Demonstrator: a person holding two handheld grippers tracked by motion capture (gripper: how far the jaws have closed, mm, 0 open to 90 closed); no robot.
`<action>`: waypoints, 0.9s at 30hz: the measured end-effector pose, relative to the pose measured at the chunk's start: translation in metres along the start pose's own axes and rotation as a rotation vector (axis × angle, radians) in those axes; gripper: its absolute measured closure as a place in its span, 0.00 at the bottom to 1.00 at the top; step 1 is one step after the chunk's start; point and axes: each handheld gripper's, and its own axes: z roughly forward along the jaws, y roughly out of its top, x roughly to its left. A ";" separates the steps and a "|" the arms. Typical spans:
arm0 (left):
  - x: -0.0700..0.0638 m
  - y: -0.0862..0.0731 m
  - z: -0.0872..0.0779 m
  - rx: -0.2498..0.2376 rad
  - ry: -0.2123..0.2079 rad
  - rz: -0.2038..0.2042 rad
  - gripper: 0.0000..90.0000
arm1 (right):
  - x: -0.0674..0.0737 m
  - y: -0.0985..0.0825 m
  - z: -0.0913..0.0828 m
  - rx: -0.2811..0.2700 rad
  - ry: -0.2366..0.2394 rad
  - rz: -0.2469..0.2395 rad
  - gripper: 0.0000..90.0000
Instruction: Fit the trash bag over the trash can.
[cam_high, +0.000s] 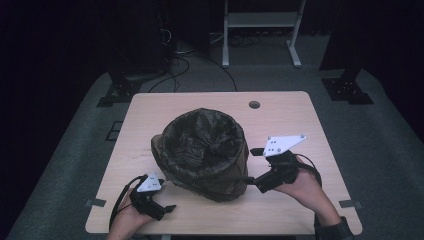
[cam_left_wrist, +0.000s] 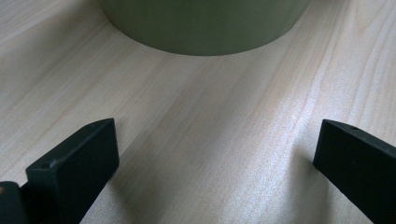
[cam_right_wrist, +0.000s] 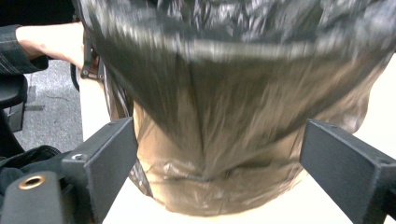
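Bin (cam_high: 202, 172) lined with dark bag (cam_high: 205, 137) stands mid counter (cam_high: 295, 112). Left tool (cam_high: 167, 207) released, low near bin base. Right tool (cam_high: 250, 165) released, jaws flanking bag-covered side.

high: overhead, forward-down | gripper views: close, sharing bin (cam_high: 202, 152)

Black tongs (cam_high: 172, 207) — white triangular plates (cam_high: 284, 143)

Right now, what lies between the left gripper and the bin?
Only bare table: the left gripper view shows plain wood between the left gripper and the bin.
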 end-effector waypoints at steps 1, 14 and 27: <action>0.000 0.000 0.000 0.000 0.000 0.000 0.00 | 0.000 -0.005 0.001 -0.003 -0.003 0.007 0.11; 0.000 0.000 0.000 -0.002 0.000 -0.001 0.00 | -0.002 -0.076 0.014 -0.016 -0.040 0.097 0.11; 0.000 0.000 0.000 -0.001 0.000 -0.001 0.00 | -0.003 -0.127 0.039 0.074 -0.107 0.133 0.11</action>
